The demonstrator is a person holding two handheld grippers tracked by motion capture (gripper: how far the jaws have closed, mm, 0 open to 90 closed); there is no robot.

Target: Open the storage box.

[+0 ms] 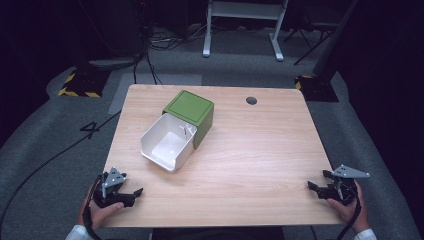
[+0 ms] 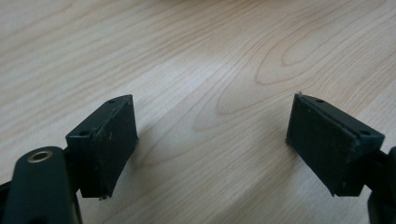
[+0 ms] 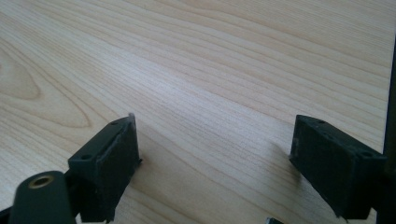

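Green box with white drawer (image 1: 170, 142) standing pulled open; both tongs idling at the near edge of the table (image 1: 250, 150).

The left gripper (image 1: 131, 194) is resting near the near-left corner, the right gripper (image 1: 316, 184) near the near-right corner, each with jaws spread and pinching nothing. The green box (image 1: 192, 111) is sitting toward the far-left of the table, well apart from both, nearer the left gripper. No step looks under way; a next move would probably call for reaching forward to the drawer.
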